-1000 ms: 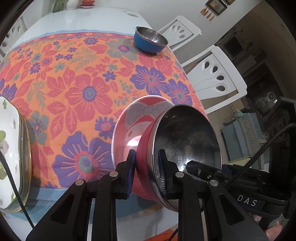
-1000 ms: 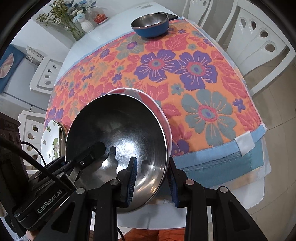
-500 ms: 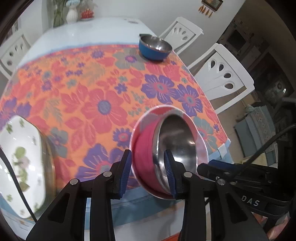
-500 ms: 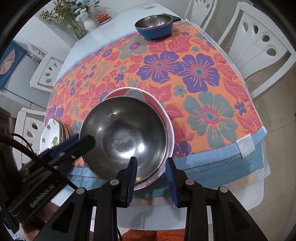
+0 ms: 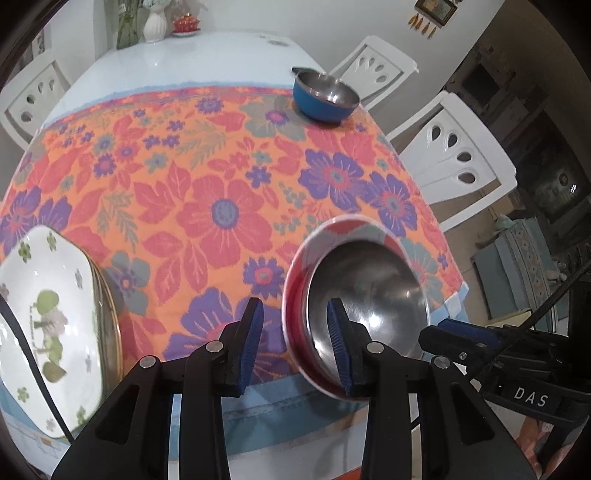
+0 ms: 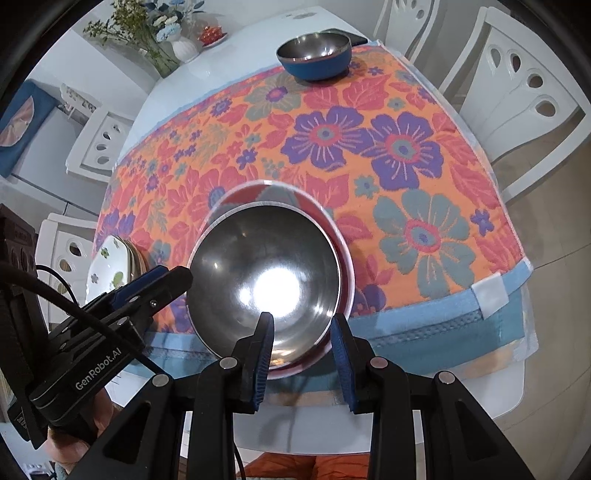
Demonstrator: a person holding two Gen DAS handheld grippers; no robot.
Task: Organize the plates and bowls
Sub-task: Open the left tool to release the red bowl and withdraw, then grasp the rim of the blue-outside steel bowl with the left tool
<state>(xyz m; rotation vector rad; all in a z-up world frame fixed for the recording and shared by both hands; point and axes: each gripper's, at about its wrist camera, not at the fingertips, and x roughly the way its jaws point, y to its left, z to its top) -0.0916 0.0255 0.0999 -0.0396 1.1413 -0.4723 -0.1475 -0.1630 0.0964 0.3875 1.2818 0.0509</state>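
Note:
A red-sided steel bowl sits nested in a pink bowl at the near edge of the floral tablecloth; the steel bowl shows in the right wrist view with the pink bowl's rim behind it. My left gripper is open, its jaws astride the bowls' left rim without touching. My right gripper is open, its jaws astride the near rim. A blue steel bowl stands at the cloth's far right corner. White flowered plates are stacked at the near left.
White chairs stand along the table's right side and another at the left. A vase with flowers and a small red dish sit on the bare white far end of the table.
Both grippers have opened and let go of the red-sided steel bowl. It went from tilted in the air to resting level inside the pink bowl. Both grippers have drawn back a little.

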